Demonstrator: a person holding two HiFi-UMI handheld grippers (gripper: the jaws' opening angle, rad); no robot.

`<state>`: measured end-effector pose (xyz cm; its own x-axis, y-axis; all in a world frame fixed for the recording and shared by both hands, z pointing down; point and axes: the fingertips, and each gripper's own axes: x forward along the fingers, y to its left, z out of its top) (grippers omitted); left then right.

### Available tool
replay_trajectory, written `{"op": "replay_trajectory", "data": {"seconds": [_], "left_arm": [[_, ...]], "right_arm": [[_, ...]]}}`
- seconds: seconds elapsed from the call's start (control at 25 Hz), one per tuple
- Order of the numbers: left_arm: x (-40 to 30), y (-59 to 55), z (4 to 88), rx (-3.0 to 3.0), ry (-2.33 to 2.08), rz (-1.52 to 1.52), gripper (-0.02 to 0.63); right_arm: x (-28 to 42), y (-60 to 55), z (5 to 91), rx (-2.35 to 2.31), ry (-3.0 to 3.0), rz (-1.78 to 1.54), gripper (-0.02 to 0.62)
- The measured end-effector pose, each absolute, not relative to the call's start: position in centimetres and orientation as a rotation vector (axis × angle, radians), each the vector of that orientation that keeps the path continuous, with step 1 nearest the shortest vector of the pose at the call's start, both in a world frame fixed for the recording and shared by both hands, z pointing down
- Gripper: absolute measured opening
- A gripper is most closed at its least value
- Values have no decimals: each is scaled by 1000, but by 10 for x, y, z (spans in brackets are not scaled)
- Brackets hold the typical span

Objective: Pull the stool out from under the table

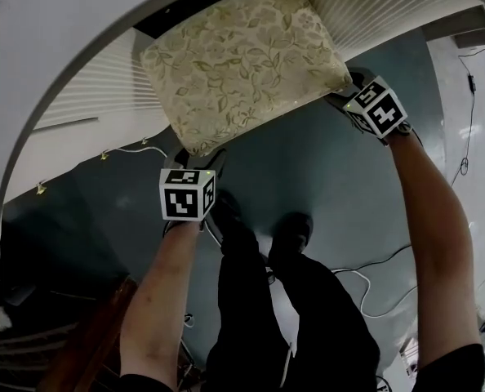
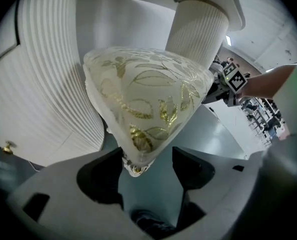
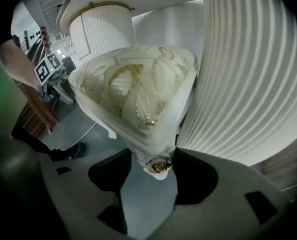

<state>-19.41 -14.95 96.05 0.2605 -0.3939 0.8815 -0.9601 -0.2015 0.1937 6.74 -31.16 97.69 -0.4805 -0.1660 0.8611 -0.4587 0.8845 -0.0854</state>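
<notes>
The stool (image 1: 242, 55) has a cream cushion with a gold leaf pattern, and its far part lies under the white round table (image 1: 55, 47). My left gripper (image 1: 200, 158) is at the cushion's near left corner. In the left gripper view that corner (image 2: 138, 149) sits between the jaws of the left gripper (image 2: 147, 159), against the left jaw with a gap to the right one. My right gripper (image 1: 349, 86) is at the near right corner. In the right gripper view, the right gripper (image 3: 153, 160) has both jaws against the corner with a gold rosette (image 3: 160, 165).
Ribbed white table pedestals (image 1: 389, 6) (image 2: 38, 94) (image 3: 248, 84) stand close on both sides of the stool. The person's shoes (image 1: 291, 231) are on the dark floor just behind the grippers. Cables (image 1: 373, 268) lie on the floor at right, and wooden furniture (image 1: 87, 341) stands at lower left.
</notes>
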Motion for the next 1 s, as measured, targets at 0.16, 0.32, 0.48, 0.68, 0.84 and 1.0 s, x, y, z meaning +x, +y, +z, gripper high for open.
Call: {"op": "replay_trajectory", "data": {"seconds": [0.16, 0.32, 0.48, 0.68, 0.84, 1.0], "left_arm": [[-200, -151, 960, 1714, -1287, 874, 279], [-198, -152, 962, 1650, -1346, 886, 297], [-194, -152, 965, 1623, -1381, 900, 312], [-195, -152, 962, 1590, -1351, 847, 312], [-196, -152, 961, 1558, -1310, 849, 314], [-194, -151, 961, 1531, -1281, 804, 313]], "right_arm": [[68, -310, 975, 443, -2040, 405, 258], [69, -309, 973, 405, -2067, 416, 253], [70, -310, 975, 415, -2090, 461, 258], [69, -305, 966, 418, -2050, 535, 267], [68, -304, 964, 424, -2029, 638, 282], [70, -304, 963, 426, -1994, 654, 287]]}}
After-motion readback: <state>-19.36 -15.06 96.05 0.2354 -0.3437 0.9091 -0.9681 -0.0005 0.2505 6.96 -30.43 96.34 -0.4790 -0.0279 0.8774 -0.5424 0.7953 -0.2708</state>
